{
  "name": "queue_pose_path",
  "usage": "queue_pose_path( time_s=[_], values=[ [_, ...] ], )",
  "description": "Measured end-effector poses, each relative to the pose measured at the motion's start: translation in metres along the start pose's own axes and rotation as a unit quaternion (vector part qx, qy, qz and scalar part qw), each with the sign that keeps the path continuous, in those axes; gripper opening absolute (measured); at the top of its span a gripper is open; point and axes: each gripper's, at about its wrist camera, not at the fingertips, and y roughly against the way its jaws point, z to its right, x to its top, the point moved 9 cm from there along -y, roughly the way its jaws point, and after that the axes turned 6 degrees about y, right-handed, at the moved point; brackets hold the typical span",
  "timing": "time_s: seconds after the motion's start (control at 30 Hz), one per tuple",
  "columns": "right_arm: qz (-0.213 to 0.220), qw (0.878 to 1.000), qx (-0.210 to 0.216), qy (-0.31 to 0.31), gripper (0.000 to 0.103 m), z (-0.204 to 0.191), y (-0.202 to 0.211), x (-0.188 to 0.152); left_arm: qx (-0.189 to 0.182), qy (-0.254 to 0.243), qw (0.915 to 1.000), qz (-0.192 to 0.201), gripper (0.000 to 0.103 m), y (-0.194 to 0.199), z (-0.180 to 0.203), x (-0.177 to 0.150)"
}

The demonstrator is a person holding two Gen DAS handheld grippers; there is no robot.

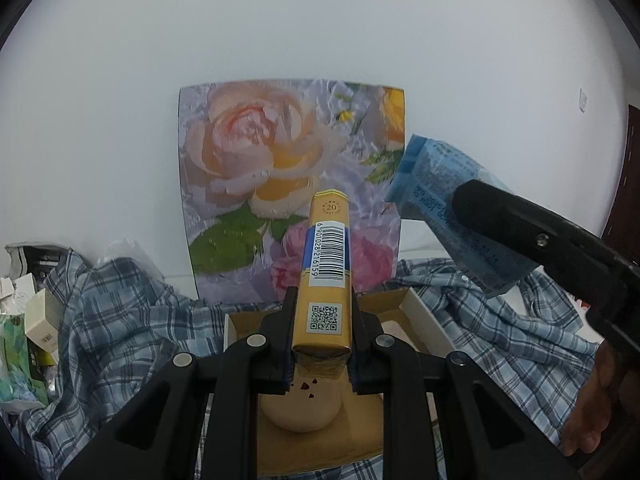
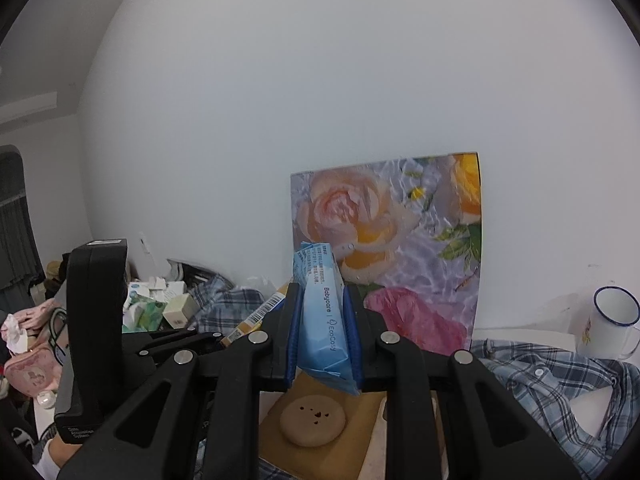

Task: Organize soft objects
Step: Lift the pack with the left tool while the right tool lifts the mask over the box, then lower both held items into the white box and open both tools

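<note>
Left tool [image 1: 322, 344]: nearly closed, clamped on the gold pack [image 1: 326, 276] near its rear end, long axis pointing forward. Foil-wrapped carton, light and fairly stiff, probably slippery; I'd keep the pinch across the narrow sides, as now, not squeeze harder.

Right tool [image 2: 322, 344]: also nearly closed, gripping the blue tissue packet [image 2: 323, 320] across its middle. Soft film, squashy, very light; it bulges between the pads, so slip risk looks low but the shape will deform.

Below both: open cardboard box [image 1: 394, 300] with a round tan pad [image 2: 313, 420] inside, sitting on a crumpled plaid shirt [image 1: 120, 320]. My guess is that's the drop target.

Behind it, a flower print [image 1: 288, 184] leans on the wall. Enamel mug [image 2: 610, 322] at the tabletop's far right; box clutter [image 2: 160, 308] at far left.
</note>
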Motion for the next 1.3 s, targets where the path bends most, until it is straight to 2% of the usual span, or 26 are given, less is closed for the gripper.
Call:
queue_pose_path(
  time_s=[0.3,0.73,1.3],
  values=[
    [-0.029,0.999,-0.006,-0.023,0.02,0.017,-0.024,-0.029,0.007,-0.003,0.9997,-0.024,0.021,-0.017,-0.004,-0.012],
    [-0.089,0.995,-0.006,-0.051,0.02,0.033,-0.059,-0.081,0.021,-0.003,0.9968,-0.077,0.021,-0.055,-0.014,-0.047],
    [-0.179,0.981,0.013,-0.077,0.02,0.031,-0.092,-0.129,0.028,-0.011,0.9897,-0.14,0.021,-0.086,-0.015,-0.082]
  ],
)
